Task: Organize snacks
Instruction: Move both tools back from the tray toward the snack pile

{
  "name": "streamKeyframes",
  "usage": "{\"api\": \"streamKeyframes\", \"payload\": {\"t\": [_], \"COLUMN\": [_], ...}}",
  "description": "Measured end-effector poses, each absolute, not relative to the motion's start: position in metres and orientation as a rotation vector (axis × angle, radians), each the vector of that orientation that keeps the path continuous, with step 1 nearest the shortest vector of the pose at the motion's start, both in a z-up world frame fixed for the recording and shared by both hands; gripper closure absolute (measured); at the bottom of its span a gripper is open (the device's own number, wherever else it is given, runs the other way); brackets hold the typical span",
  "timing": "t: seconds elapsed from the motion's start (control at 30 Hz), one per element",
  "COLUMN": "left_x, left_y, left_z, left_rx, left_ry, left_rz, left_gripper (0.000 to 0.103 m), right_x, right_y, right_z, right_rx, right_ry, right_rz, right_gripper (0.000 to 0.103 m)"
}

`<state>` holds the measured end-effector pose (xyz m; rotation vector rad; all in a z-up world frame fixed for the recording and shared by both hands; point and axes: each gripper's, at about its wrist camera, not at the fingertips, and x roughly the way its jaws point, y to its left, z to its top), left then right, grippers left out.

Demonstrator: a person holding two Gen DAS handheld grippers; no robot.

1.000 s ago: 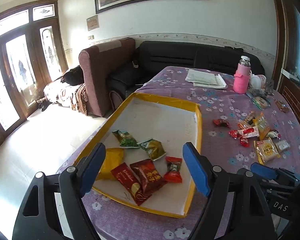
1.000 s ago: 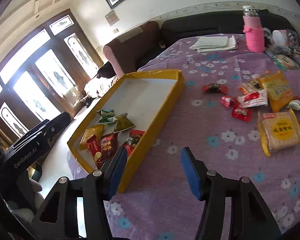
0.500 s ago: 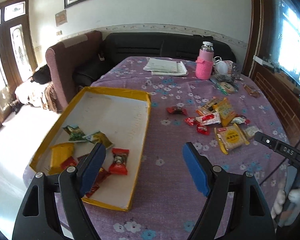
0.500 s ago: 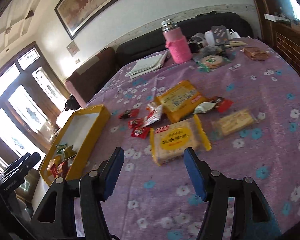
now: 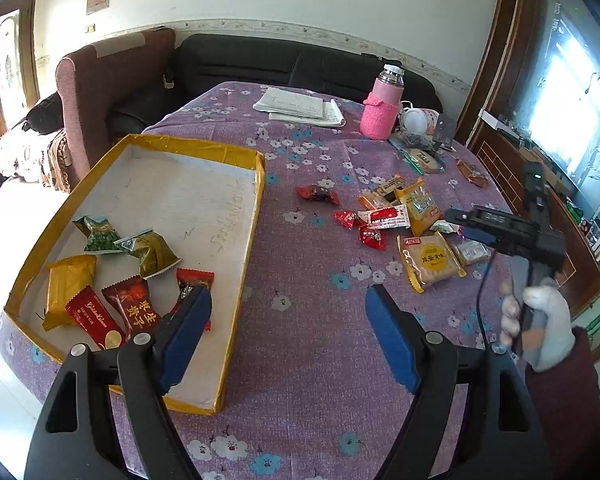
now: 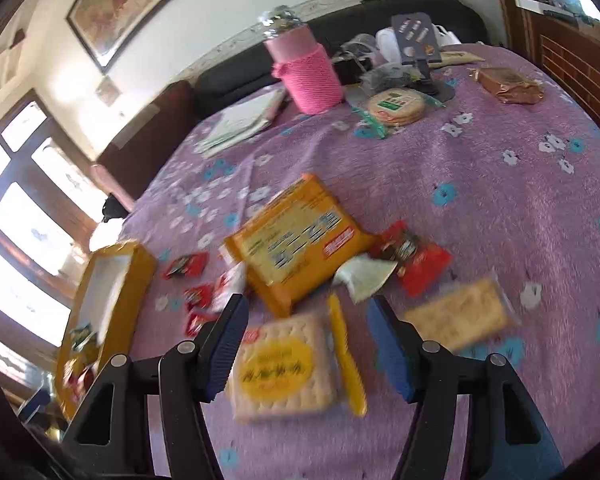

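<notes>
A yellow-rimmed tray on the purple flowered table holds several wrapped snacks: green packets, a yellow one and red ones. My left gripper hangs open and empty over the tray's right rim. Loose snacks lie to the right: a square cracker pack, a yellow pack and red candies. My right gripper is open just above the cracker pack, not touching it, with the yellow pack beyond. A gloved hand holds it.
A pink-sleeved bottle and papers stand at the far end. A round biscuit pack, a brown packet and a clear cracker pack lie on the right. Sofa and armchair are behind the table.
My right gripper swung right from the tray to the loose snacks and sank over the cracker pack. My left gripper turned right, off the tray's middle toward its right rim.
</notes>
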<state>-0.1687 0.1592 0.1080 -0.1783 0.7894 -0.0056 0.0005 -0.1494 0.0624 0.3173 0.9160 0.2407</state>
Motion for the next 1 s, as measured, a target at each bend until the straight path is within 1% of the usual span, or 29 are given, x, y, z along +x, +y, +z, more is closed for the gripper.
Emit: {"api": "streamKeyframes", "payload": {"t": [0.07, 0.1, 0.13, 0.27, 0.47, 0.57, 0.67, 0.8, 0.87, 0.9, 0.97, 1.0], "left_x": [-0.172, -0.172, -0.170, -0.157, -0.148, -0.139, -0.133, -0.130, -0.130, -0.129, -0.129, -0.130], "left_y": [0.162, 0.164, 0.165, 0.169, 0.159, 0.155, 0.149, 0.148, 0.152, 0.155, 0.159, 0.162], "left_z": [0.109, 0.109, 0.108, 0.101, 0.092, 0.092, 0.096, 0.100, 0.100, 0.101, 0.101, 0.101], "left_rx": [-0.171, -0.168, -0.167, -0.226, -0.244, -0.286, -0.280, -0.286, -0.295, -0.301, -0.307, -0.311], "left_ry": [0.778, 0.775, 0.778, 0.804, 0.826, 0.848, 0.848, 0.822, 0.812, 0.809, 0.811, 0.812], "left_rz": [-0.022, -0.031, -0.038, -0.091, -0.119, -0.146, -0.146, -0.119, -0.101, -0.092, -0.078, -0.074], "left_gripper": [0.023, 0.023, 0.023, 0.023, 0.023, 0.023, 0.023, 0.023, 0.023, 0.023, 0.023, 0.023], "right_x": [0.006, 0.004, 0.001, -0.009, -0.007, -0.005, 0.005, 0.025, 0.030, 0.032, 0.040, 0.043], "right_y": [-0.151, -0.153, -0.156, -0.178, -0.204, -0.203, -0.188, -0.152, -0.120, -0.104, -0.066, -0.052], "right_z": [0.058, 0.057, 0.058, 0.066, 0.052, 0.048, 0.056, 0.065, 0.068, 0.069, 0.064, 0.060], "right_rx": [0.311, 0.325, 0.332, 0.324, 0.316, 0.348, 0.373, 0.385, 0.392, 0.385, 0.293, 0.238], "right_ry": [0.931, 0.931, 0.923, 0.860, 0.917, 0.897, 0.854, 0.868, 0.895, 0.917, 0.985, 0.999], "right_rz": [0.202, 0.218, 0.226, 0.165, 0.039, 0.029, 0.127, 0.271, 0.424, 0.499, 0.551, 0.541], "right_gripper": [0.039, 0.043, 0.044, 0.040, 0.039, 0.039, 0.039, 0.041, 0.042, 0.045, 0.047, 0.055]}}
